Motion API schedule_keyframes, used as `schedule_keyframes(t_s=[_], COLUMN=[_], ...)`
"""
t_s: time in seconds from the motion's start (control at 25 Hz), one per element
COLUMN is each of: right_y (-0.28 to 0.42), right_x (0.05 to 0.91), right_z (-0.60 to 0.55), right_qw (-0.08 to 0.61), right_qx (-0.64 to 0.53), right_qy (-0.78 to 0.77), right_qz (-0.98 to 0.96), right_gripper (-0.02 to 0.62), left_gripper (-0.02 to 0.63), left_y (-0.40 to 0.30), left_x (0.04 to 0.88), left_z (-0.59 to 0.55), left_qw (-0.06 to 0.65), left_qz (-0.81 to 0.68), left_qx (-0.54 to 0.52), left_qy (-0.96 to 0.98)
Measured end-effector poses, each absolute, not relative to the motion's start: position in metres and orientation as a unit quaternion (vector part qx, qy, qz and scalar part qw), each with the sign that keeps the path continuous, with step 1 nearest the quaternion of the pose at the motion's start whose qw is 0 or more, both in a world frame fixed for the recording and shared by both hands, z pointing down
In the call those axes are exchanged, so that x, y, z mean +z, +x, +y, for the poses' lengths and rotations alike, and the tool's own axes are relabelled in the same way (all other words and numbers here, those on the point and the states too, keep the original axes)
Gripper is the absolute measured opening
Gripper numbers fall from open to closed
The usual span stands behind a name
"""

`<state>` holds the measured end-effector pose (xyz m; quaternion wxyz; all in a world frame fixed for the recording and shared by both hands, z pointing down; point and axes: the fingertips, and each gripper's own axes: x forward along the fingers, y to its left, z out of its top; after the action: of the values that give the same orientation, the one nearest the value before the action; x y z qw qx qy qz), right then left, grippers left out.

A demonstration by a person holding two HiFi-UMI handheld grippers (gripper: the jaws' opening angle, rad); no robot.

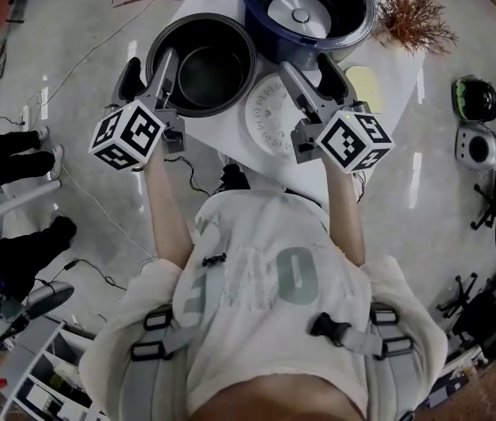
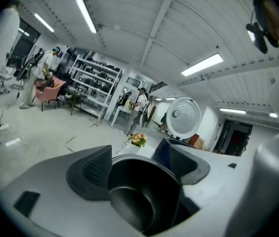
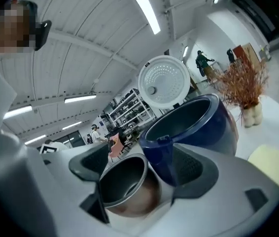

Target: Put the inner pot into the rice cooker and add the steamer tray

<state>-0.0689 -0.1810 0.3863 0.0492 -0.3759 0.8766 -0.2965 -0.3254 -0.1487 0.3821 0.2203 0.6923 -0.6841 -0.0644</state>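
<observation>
The dark inner pot (image 1: 202,67) stands on the white table (image 1: 397,77), left of the blue rice cooker (image 1: 305,11), whose lid (image 3: 164,81) is raised. The white steamer tray (image 1: 265,123) lies flat in front of the two. My left gripper (image 1: 149,73) is open at the pot's left rim; in the left gripper view the pot (image 2: 139,196) fills the gap between its jaws (image 2: 138,164) without the pads pressing on it. Open as well, my right gripper (image 1: 309,70) hovers over the tray, holding nothing. In the right gripper view the pot (image 3: 124,184) and cooker (image 3: 193,127) lie just ahead.
A dried plant (image 1: 414,11) stands right of the cooker, with a yellow pad (image 1: 364,84) on the table near it. Someone's dark legs (image 1: 3,156) are on the floor at left, among cables. Equipment (image 1: 476,103) sits on the floor at right.
</observation>
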Motion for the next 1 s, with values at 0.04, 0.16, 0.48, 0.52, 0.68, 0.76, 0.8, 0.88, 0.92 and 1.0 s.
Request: schedule_keyframes(t_s=[0.04, 0.16, 0.48, 0.52, 0.68, 0.76, 0.8, 0.88, 0.92, 1.0], right_y=[-0.075, -0.092, -0.131, -0.133, -0.142, -0.147, -0.149, -0.151, -0.151, -0.152], right_x=[0.393, 0.415, 0.456, 0.459, 0.465, 0.467, 0.468, 0.472, 0.473, 0.477], right_z=[-0.180, -0.177, -0.173, -0.173, -0.175, -0.176, -0.175, -0.175, -0.175, -0.175], right_qw=[0.052, 0.055, 0.087, 0.093, 0.112, 0.115, 0.118, 0.126, 0.126, 0.125], right_qx=[-0.314, -0.362, -0.453, -0.461, -0.483, -0.487, -0.491, -0.501, -0.502, -0.506], right_qy=[-0.371, -0.360, -0.352, -0.350, -0.344, -0.342, -0.340, -0.338, -0.338, -0.339], right_qz=[0.872, 0.858, 0.814, 0.810, 0.797, 0.795, 0.793, 0.787, 0.786, 0.783], right_gripper=[0.397, 0.397, 0.396, 0.396, 0.394, 0.394, 0.392, 0.367, 0.342, 0.288], left_gripper=[0.347, 0.347, 0.315, 0.310, 0.268, 0.252, 0.236, 0.199, 0.182, 0.130], left_y=[-0.336, -0.359, -0.392, -0.391, -0.387, -0.385, -0.383, -0.379, -0.377, -0.376], left_x=[0.392, 0.415, 0.449, 0.453, 0.463, 0.466, 0.467, 0.468, 0.469, 0.470], left_z=[-0.147, -0.141, -0.145, -0.145, -0.148, -0.149, -0.150, -0.149, -0.150, -0.150], left_qw=[0.240, 0.289, 0.410, 0.422, 0.456, 0.464, 0.466, 0.471, 0.471, 0.470], left_qz=[-0.684, -0.675, -0.574, -0.562, -0.519, -0.512, -0.511, -0.509, -0.508, -0.510], left_qx=[-0.073, -0.119, -0.292, -0.300, -0.339, -0.343, -0.338, -0.326, -0.321, -0.312], left_qy=[0.685, 0.668, 0.646, 0.645, 0.638, 0.636, 0.638, 0.643, 0.645, 0.649])
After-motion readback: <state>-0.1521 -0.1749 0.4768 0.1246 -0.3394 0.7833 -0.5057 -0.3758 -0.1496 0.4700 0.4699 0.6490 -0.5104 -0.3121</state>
